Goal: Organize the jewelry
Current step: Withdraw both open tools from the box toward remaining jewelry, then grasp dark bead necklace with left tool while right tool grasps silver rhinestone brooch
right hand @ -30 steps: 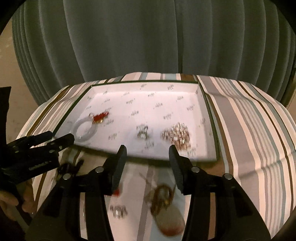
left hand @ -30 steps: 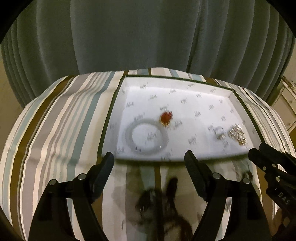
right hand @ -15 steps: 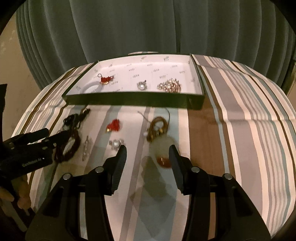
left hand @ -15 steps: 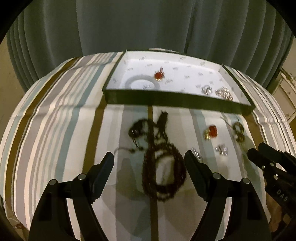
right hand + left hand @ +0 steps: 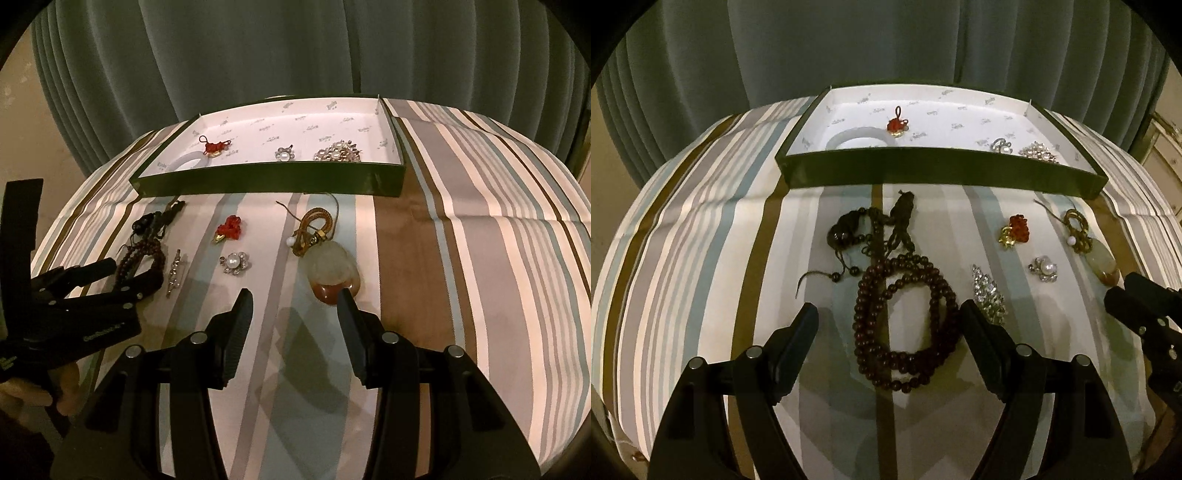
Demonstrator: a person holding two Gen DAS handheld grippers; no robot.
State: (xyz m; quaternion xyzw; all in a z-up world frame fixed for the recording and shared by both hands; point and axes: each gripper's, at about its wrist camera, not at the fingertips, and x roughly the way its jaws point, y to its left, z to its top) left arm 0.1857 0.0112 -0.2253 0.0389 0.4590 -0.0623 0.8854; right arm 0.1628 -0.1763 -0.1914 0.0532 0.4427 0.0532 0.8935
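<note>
A dark bead necklace point(image 5: 905, 317) lies on the striped cloth between the tips of my open left gripper point(image 5: 888, 325). Right of it lie a rhinestone brooch point(image 5: 988, 291), a pearl brooch point(image 5: 1044, 268), a red charm point(image 5: 1015, 230) and a jade pendant on a brown cord point(image 5: 332, 269). My open, empty right gripper point(image 5: 294, 308) hovers just before the pendant. The green tray point(image 5: 273, 181) behind holds a white bangle point(image 5: 186, 160), a red knot charm point(image 5: 214, 147) and sparkly pieces point(image 5: 338, 151).
Grey-green curtains point(image 5: 295, 55) hang behind the table. The striped cloth point(image 5: 480, 240) stretches to the right of the jewelry. The left gripper also shows at the left edge of the right wrist view point(image 5: 103, 280).
Both grippers have pulled back and down from over the tray to above the loose jewelry on the cloth. Both have stayed open.
</note>
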